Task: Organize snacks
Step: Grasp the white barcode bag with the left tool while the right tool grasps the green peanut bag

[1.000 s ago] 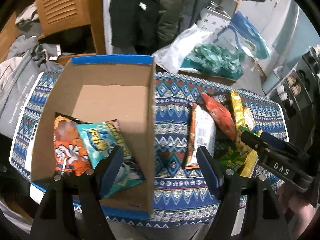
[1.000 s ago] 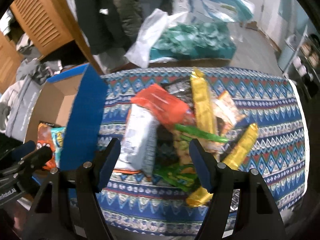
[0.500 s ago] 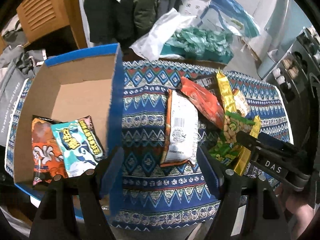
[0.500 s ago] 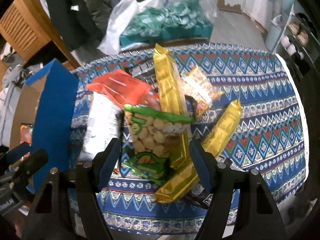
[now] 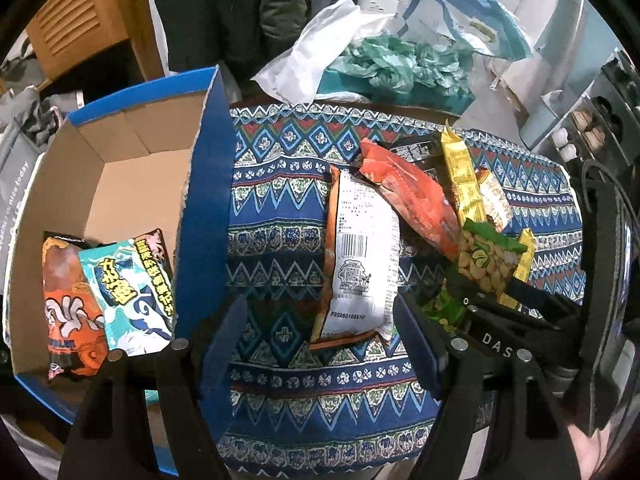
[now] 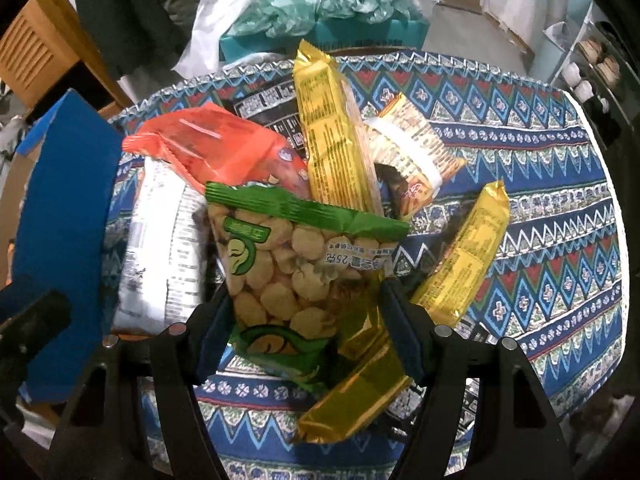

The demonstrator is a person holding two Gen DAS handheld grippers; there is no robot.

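From my left wrist view, my left gripper (image 5: 320,340) hangs wide open and empty over the patterned tablecloth (image 5: 280,216), with the near end of the white snack packet (image 5: 360,256) lying between its fingers but untouched. To its left stands the cardboard box (image 5: 120,184), blue outside, with an orange packet (image 5: 68,304) and a teal packet (image 5: 132,292) lying side by side on its floor near the front wall. The rest of the snacks sit in a loose heap on the right half of the cloth. My right gripper's dark body shows at the heap's near edge by the green bean packet (image 5: 484,260).

From my right wrist view, my right gripper (image 6: 308,332) is spread about as wide as the green bean packet (image 6: 292,268), whose lower half sits between the blue pads. I cannot tell whether the pads touch the film yet; nothing is clamped. A gold wrapper (image 6: 360,392) lies under the green packet and slants out past the right finger. A red-orange packet (image 6: 224,152), a long yellow bar (image 6: 332,136) and another yellow bar (image 6: 464,260) crowd close by.

To do this pick well, I judge I should close on the green packet's body alone, keeping the pads above the gold wrapper so it stays behind. The film looks slippery and the beans will shift, so a firm, centred pinch seems wise, then a straight lift before I swing toward the box.
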